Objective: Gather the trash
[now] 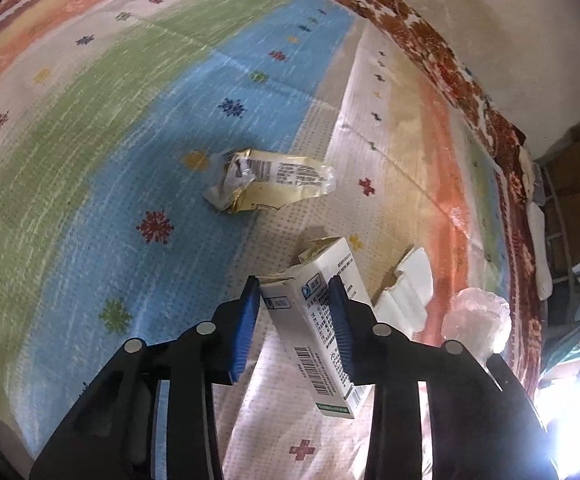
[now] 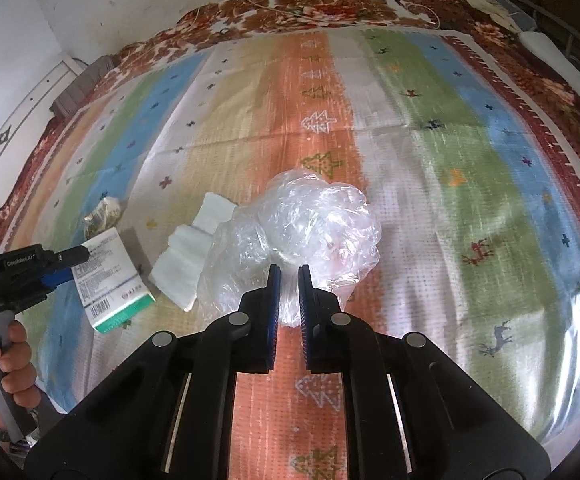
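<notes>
My left gripper [image 1: 294,292] is shut on a white carton with a green end [image 1: 314,320] and holds it over the striped mat; it also shows in the right wrist view [image 2: 107,276]. A crumpled gold wrapper [image 1: 265,184] lies further ahead on the mat, small in the right wrist view [image 2: 103,216]. A torn white cardboard piece [image 1: 406,292] lies right of the carton and shows in the right wrist view [image 2: 193,248]. My right gripper [image 2: 289,280] is shut on a clear crumpled plastic bag [image 2: 310,232], also seen in the left wrist view [image 1: 478,320].
A striped, patterned mat [image 2: 430,152] covers a bed over a red floral blanket [image 2: 330,4]. A white wall [image 1: 510,20] stands behind. The person's hand [image 2: 5,356] holds the left gripper's handle. A metal bed frame [image 1: 558,220] runs along the right edge.
</notes>
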A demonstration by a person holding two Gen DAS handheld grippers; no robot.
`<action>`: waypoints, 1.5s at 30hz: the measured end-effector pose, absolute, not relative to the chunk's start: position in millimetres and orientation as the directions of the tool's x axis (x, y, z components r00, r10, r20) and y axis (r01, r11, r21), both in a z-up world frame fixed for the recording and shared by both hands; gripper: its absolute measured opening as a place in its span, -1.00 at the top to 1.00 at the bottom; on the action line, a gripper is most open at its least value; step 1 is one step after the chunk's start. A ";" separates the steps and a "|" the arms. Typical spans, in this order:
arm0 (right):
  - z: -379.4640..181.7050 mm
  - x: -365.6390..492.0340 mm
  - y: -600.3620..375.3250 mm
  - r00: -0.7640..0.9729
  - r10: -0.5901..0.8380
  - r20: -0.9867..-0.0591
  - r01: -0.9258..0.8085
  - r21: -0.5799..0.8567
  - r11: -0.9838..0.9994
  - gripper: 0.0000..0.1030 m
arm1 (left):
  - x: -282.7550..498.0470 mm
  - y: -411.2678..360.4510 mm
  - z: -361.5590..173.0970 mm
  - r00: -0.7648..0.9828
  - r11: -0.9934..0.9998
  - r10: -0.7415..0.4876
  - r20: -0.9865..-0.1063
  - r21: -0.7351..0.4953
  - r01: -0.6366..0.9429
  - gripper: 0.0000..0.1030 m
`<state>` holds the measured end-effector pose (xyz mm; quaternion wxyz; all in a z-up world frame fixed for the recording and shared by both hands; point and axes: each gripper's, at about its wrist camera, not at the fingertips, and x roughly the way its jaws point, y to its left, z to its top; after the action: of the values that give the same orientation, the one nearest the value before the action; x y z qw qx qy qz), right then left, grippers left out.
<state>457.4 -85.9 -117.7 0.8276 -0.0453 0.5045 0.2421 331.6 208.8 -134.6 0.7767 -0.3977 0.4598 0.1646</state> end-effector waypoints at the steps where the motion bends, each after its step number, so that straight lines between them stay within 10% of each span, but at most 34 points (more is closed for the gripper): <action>1: -115.6 457.2 -86.2 0.375 0.360 -0.855 -0.447 0.173 0.877 0.84 | 330.8 210.4 -132.8 0.525 0.629 -0.115 -0.843 -0.471 -0.619 0.38; 45: -47.7 345.8 -109.2 0.393 0.430 -0.813 -0.580 0.144 0.802 0.86 | 276.1 152.3 -26.6 0.606 0.790 -0.068 -0.793 -0.414 -0.453 0.54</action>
<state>345.8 -109.2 -47.7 0.8304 -0.0814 0.4598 0.3038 276.1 152.3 -26.6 0.8431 -0.3034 0.4290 0.1142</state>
